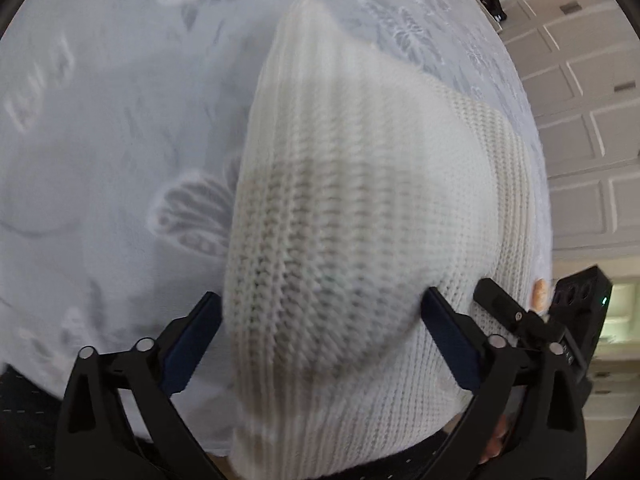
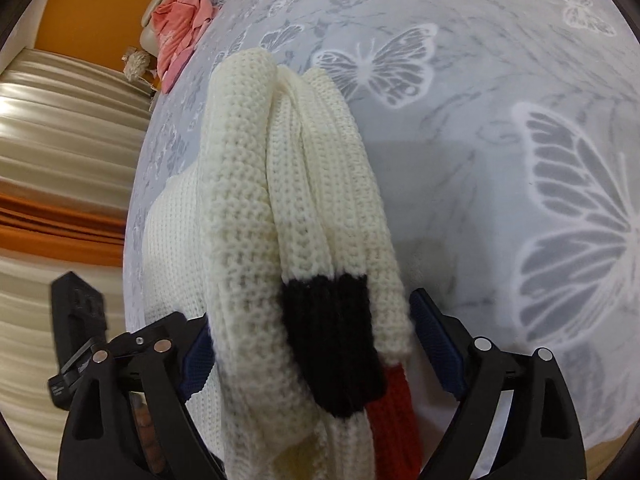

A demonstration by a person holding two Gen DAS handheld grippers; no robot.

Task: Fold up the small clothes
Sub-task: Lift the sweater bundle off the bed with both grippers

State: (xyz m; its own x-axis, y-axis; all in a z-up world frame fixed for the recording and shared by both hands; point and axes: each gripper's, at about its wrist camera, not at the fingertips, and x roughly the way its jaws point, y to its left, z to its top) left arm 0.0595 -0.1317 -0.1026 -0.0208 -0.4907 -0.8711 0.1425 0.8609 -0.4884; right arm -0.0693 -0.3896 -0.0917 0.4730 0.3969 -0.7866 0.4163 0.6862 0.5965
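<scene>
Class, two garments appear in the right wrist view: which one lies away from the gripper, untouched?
The pink garment, crumpled at the far edge of the butterfly bedspread. The cream knitted sweater hangs between the right gripper fingers instead.

Sweater (image 1: 352, 208): knit is blurring in the left wrist view, its lower end running off the bottom edge.
Left tool (image 1: 320, 316): fabric is hiding its grip.
Right tool (image 2: 312, 332): folds are covering its inner pads.
Pink garment (image 2: 184, 20): too distant to identify.
</scene>
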